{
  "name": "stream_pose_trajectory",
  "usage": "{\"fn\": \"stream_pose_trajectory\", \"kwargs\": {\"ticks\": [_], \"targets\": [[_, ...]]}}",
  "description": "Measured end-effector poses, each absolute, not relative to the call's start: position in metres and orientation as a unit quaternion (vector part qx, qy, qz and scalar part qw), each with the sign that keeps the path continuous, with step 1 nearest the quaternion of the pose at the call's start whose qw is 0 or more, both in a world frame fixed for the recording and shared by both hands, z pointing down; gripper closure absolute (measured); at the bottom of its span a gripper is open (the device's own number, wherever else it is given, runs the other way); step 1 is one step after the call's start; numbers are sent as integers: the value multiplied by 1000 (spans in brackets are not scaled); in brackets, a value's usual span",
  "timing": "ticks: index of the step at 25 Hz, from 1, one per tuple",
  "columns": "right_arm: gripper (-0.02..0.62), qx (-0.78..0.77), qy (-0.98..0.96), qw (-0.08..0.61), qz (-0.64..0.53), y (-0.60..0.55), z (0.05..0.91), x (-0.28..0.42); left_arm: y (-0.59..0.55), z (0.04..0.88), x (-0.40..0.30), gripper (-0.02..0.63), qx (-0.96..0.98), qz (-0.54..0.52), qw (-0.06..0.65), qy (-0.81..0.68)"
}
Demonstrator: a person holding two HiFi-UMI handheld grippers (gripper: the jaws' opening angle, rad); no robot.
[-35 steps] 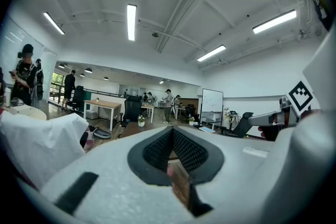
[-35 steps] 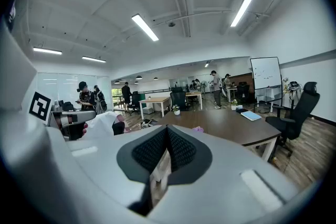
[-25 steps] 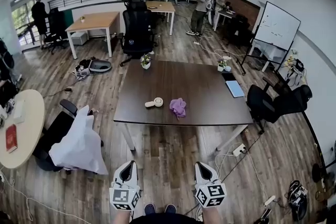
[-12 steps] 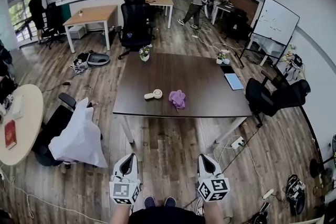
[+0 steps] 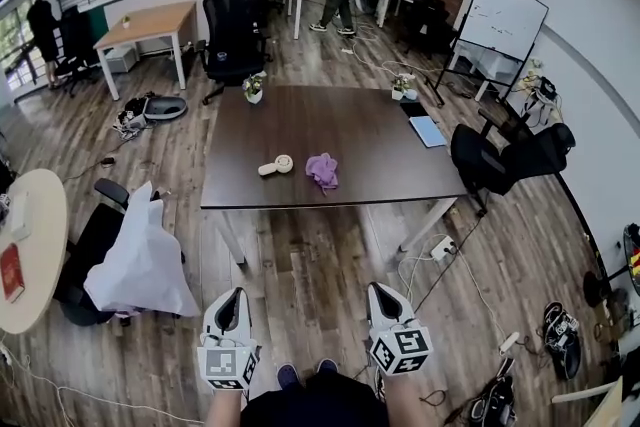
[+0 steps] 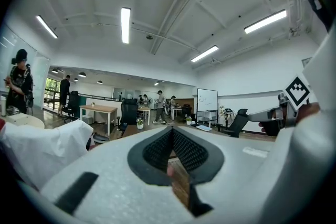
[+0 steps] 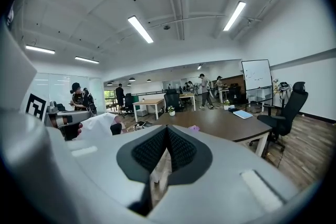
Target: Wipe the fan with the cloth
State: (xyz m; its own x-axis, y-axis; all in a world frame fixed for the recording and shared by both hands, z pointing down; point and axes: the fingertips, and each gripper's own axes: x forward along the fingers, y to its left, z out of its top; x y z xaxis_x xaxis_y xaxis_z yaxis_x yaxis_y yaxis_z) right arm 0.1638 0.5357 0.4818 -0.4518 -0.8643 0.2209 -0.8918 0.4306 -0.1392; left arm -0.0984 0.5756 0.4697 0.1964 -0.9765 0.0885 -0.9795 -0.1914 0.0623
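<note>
A small cream hand-held fan (image 5: 273, 165) lies on the dark brown table (image 5: 385, 160), near its front edge. A crumpled purple cloth (image 5: 321, 169) lies just right of the fan, apart from it. Both grippers hang far in front of the table, over the wood floor. My left gripper (image 5: 235, 298) is shut and holds nothing; in the left gripper view its black pads (image 6: 181, 149) meet. My right gripper (image 5: 383, 296) is likewise shut and empty. The right gripper view shows the cloth (image 7: 193, 127) as a small purple spot on the table (image 7: 231, 122).
A chair draped in white (image 5: 140, 260) stands left of the table, with a round table (image 5: 35, 255) beyond it. A black office chair (image 5: 500, 160) sits at the right end. On the table are a blue notebook (image 5: 427, 131) and two plants. Cables and a power strip (image 5: 440, 250) lie on the floor.
The head view has shifted: the table with fan and cloth sits a little further left in the picture. Both grippers stay low at the bottom, shut and empty.
</note>
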Motion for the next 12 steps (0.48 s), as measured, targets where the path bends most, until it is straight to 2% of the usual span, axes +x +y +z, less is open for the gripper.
{"fn": "stream_pose_trajectory", "kwargs": {"ticks": [12], "targets": [[584, 523, -843, 56, 116, 511, 481, 171, 546, 468, -91, 611, 777, 13, 44, -627]]}}
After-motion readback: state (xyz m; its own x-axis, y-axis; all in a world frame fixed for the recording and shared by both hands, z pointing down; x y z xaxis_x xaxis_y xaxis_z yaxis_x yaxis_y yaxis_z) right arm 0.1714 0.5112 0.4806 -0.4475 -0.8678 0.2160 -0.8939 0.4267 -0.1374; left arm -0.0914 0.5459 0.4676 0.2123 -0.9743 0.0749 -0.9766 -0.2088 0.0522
